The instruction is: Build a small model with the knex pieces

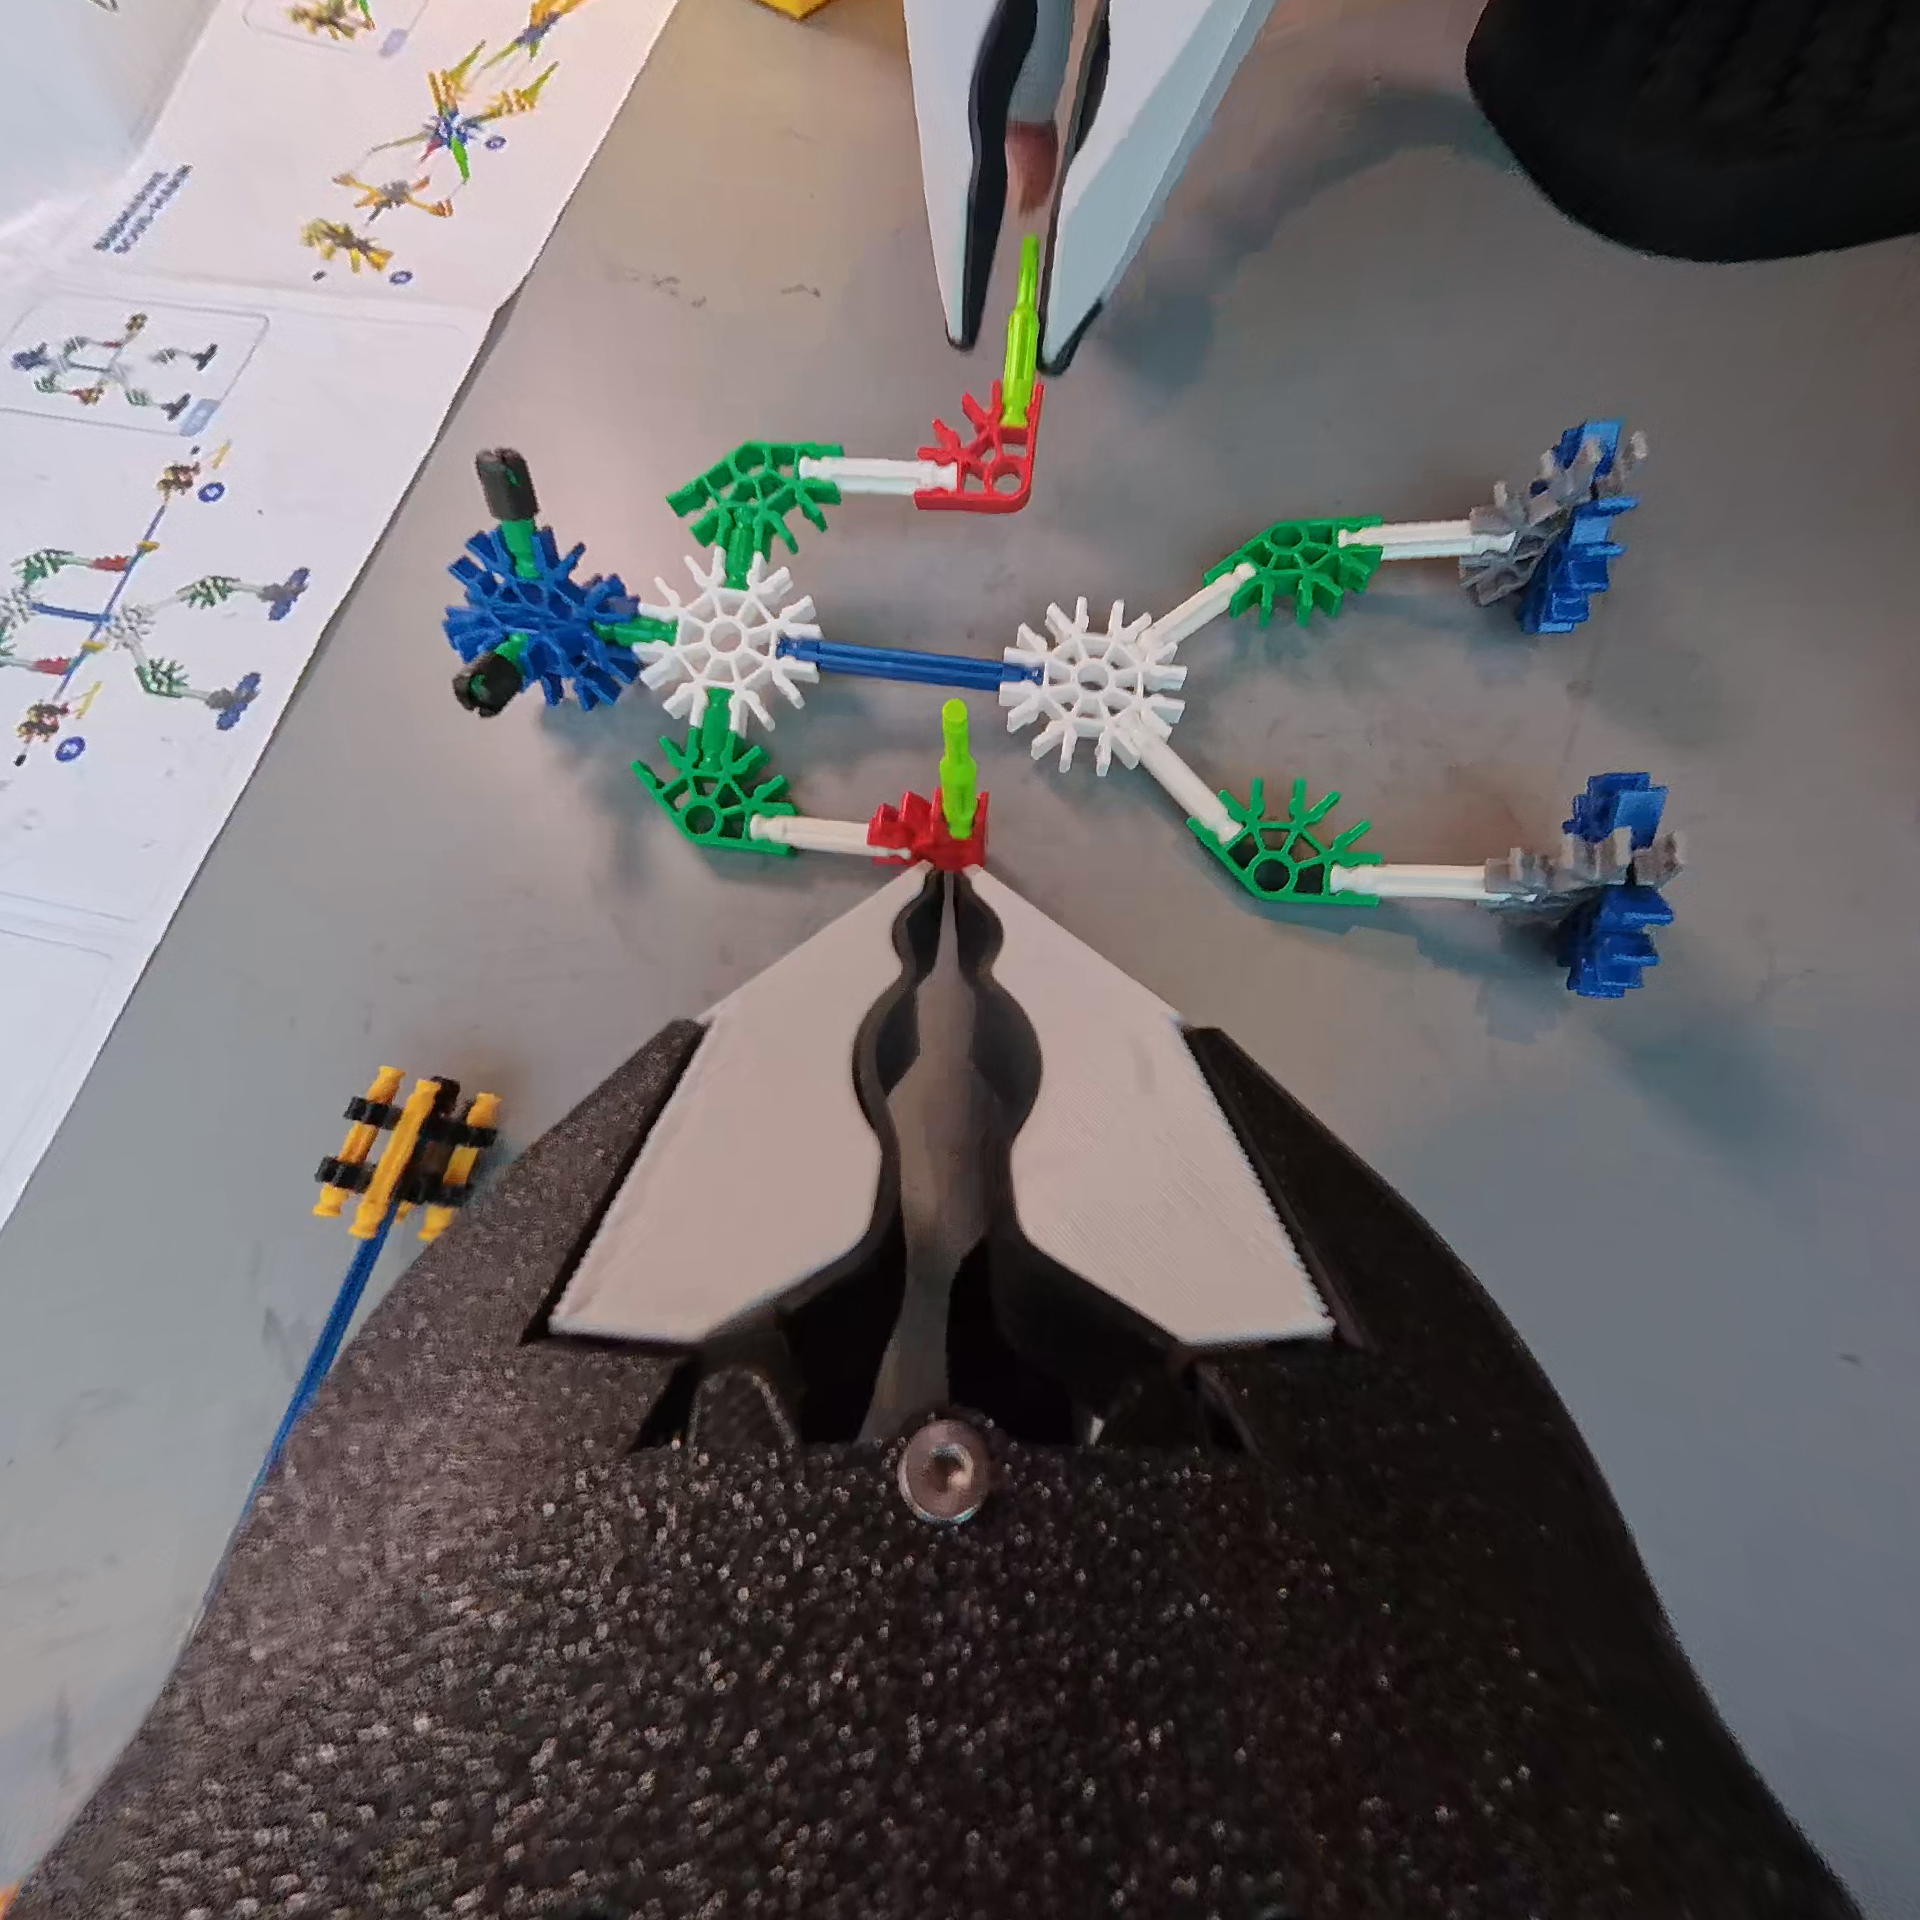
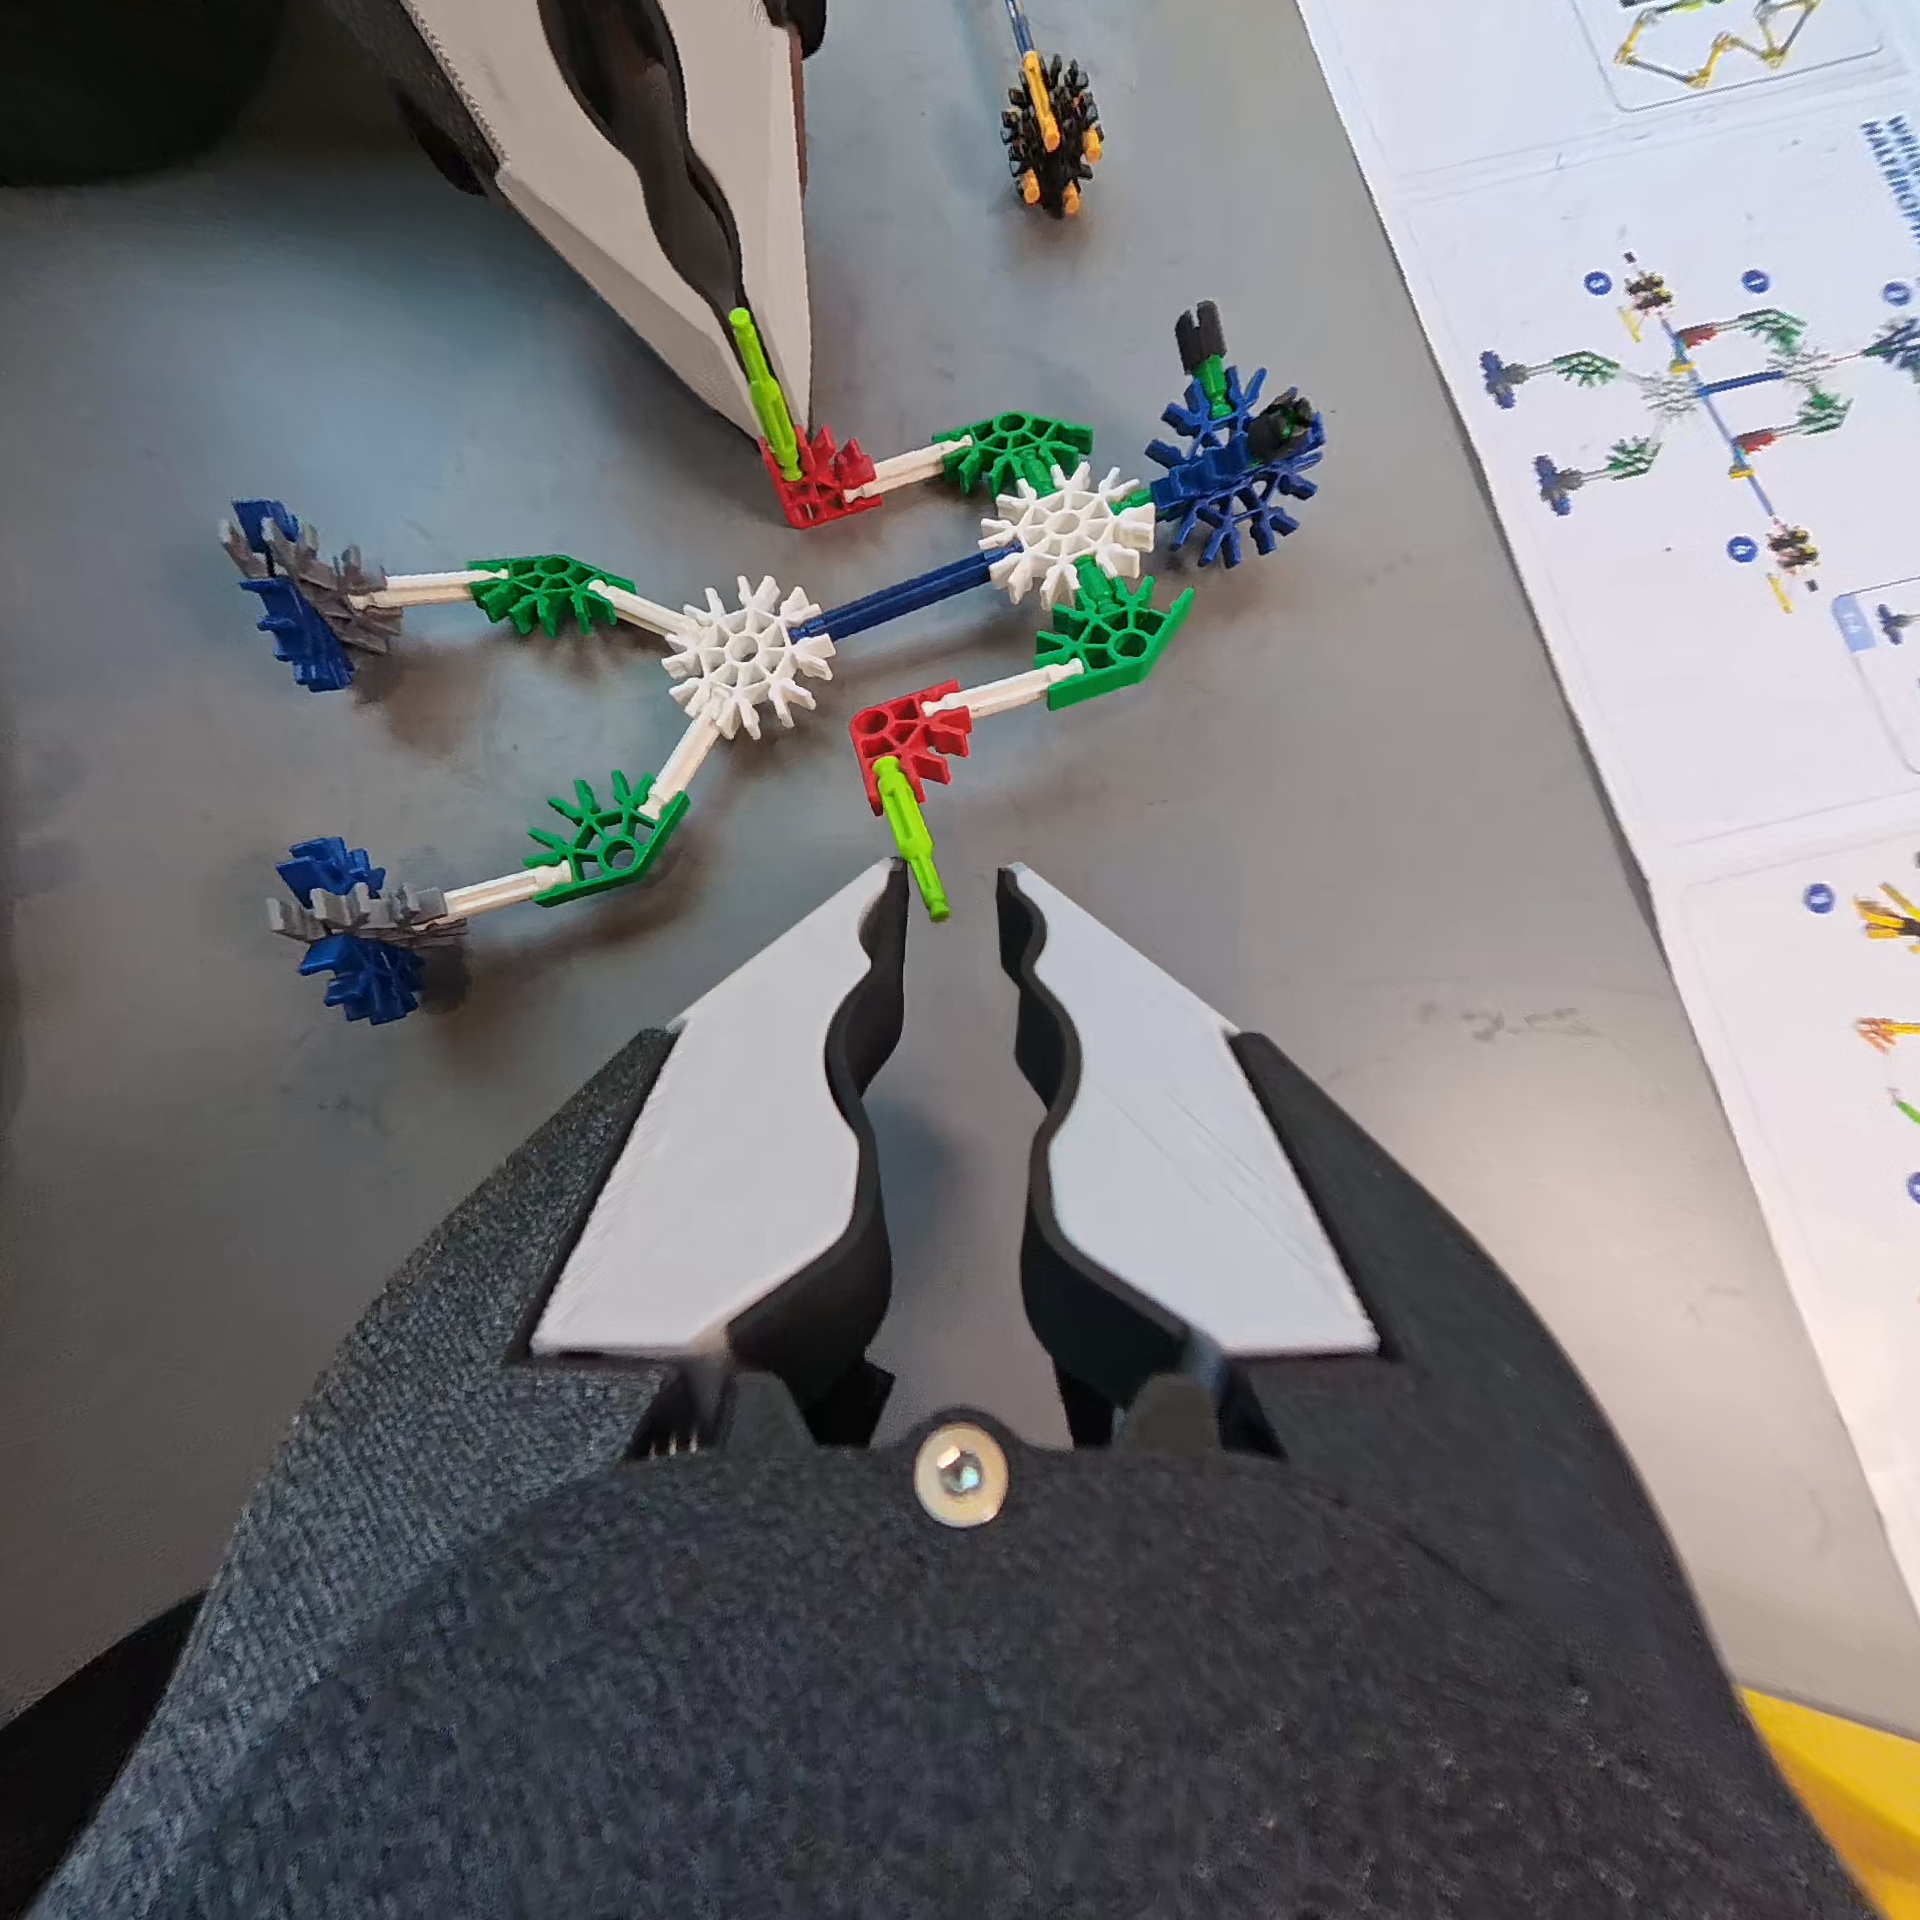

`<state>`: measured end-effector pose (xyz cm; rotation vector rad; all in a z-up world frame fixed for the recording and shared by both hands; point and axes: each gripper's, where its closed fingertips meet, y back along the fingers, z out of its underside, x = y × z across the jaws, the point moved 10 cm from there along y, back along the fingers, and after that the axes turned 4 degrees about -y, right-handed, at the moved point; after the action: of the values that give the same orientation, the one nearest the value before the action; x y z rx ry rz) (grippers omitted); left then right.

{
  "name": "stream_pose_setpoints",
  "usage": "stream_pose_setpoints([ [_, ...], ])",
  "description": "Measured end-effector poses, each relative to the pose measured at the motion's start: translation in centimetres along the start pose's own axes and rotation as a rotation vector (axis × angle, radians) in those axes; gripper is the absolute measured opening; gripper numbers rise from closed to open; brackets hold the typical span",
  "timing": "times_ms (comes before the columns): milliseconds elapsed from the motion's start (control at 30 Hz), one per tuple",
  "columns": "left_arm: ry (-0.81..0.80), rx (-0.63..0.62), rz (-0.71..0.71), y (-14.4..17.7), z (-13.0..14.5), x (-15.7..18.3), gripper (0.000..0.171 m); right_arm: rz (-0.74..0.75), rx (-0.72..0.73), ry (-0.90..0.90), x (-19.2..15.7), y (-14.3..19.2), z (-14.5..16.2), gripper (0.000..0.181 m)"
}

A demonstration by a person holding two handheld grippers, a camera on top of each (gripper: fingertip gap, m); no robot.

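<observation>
A flat toy model of rods and connectors lies on the grey table, with two white snowflake connectors (image 1: 1091,681) (image 2: 748,655) joined by a blue rod (image 1: 899,665). My left gripper (image 1: 940,878) is shut, its tips pinching the corner of the near red connector (image 1: 914,831), which has a lime rod (image 1: 958,769) standing in it. It also shows in the right wrist view (image 2: 774,431). My right gripper (image 2: 951,873) is open, its jaws on either side of the free end of the other lime rod (image 2: 914,842), which is plugged into the second red connector (image 2: 909,732). It also shows in the left wrist view (image 1: 1013,348).
A printed instruction sheet (image 1: 156,468) (image 2: 1662,520) lies along one side of the table. A small yellow-and-black assembly on a blue rod (image 1: 410,1143) (image 2: 1049,130) lies beside my left gripper. A black object (image 1: 1714,125) sits at the far corner. A yellow item (image 2: 1849,1787) is at the edge. About 12 cm separates my left fingertips from my right.
</observation>
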<state>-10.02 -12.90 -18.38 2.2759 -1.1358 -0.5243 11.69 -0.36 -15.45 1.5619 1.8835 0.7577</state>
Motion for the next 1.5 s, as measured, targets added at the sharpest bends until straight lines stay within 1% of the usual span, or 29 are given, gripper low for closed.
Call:
stream_pose_setpoints([
  [67, -0.006, -0.051, 0.01, -0.1, 0.6, 0.0, 0.002, 0.052, -0.014, 0.037, 0.0, 0.5, -0.8, 0.02],
  [100, -0.004, -0.038, 0.002, 0.0, 0.5, 0.0, 0.002, 0.07, -0.011, 0.058, -0.2, 0.7, -1.4, 0.02],
  [167, 0.003, -0.008, -0.006, 0.6, 0.3, -0.3, 0.005, 0.069, 0.016, 0.096, -1.0, 0.6, -2.8, 0.02],
  [267, 0.059, 0.072, -0.005, 1.6, -0.2, -0.8, 0.017, 0.076, 0.003, 0.161, -2.0, -0.3, -4.4, 0.019],
  [333, 0.072, 0.12, -0.005, 1.7, -0.9, -0.7, 0.025, 0.079, -0.029, 0.189, -2.1, -1.2, -4.8, 0.019],
  [433, 0.06, 0.162, -0.045, 0.7, -2.0, 0.0, 0.026, 0.066, -0.085, 0.19, -1.6, -2.5, -4.6, 0.019],
  [500, 0.02, 0.117, -0.119, 0.0, -2.2, 0.1, 0.012, 0.051, -0.097, 0.176, -1.4, -3.0, -4.4, 0.015],
  [567, 0.001, 0.095, -0.114, -0.1, -2.0, 0.1, 0.004, 0.048, -0.096, 0.172, -1.3, -2.9, -4.1, 0.013],
  [733, 0.083, 0.07, -0.056, 0.9, -0.8, -0.5, 0.004, 0.03, -0.08, 0.146, -1.1, -2.7, -3.5, 0.013],
  [900, 0.133, -0.055, -0.027, 0.8, 0.7, -1.0, 0.002, 0.025, -0.083, 0.144, -0.9, -2.8, -3.2, 0.013],
  [933, 0.14, -0.044, -0.028, 0.8, 0.7, -1.0, 0.002, 0.023, -0.081, 0.141, -0.9, -2.9, -3.2, 0.013],
  [1000, 0.13, -0.064, -0.035, 1.1, 0.7, -1.1, 0.004, 0.023, -0.074, 0.138, -0.8, -2.8, -3.2, 0.013],
  [1067, 0.123, -0.052, -0.054, 1.7, 0.6, -1.4, 0.009, 0.027, -0.057, 0.136, -0.8, -2.6, -3.3, 0.013],
  [1200, 0.136, 0.032, -0.04, 2.3, 0.0, -1.3, 0.009, 0.023, 0.042, 0.122, -0.7, -1.7, -4.0, 0.013],
  [1233, 0.124, 0.027, -0.038, 2.0, -0.1, -1.0, 0.011, 0.026, 0.072, 0.119, -0.7, -1.4, -4.3, 0.014],
  [1300, 0.081, -0.024, -0.044, 1.3, 0.0, -0.6, 0.014, 0.049, 0.116, 0.118, -0.7, -0.9, -4.7, 0.015],
  [1367, 0.051, -0.068, -0.043, 0.7, 0.3, -0.3, 0.014, 0.088, 0.153, 0.127, -0.7, 0.3, -4.9, 0.016],
  [1433, 0.041, -0.103, -0.053, 0.5, 0.6, -0.3, 0.011, 0.168, 0.205, 0.119, 0.0, 2.8, -4.8, 0.016],
  [1500, 0.032, -0.11, -0.051, 0.6, 0.7, -0.3, 0.008, 0.293, 0.273, 0.072, 1.5, 6.8, -4.2, 0.016],
])
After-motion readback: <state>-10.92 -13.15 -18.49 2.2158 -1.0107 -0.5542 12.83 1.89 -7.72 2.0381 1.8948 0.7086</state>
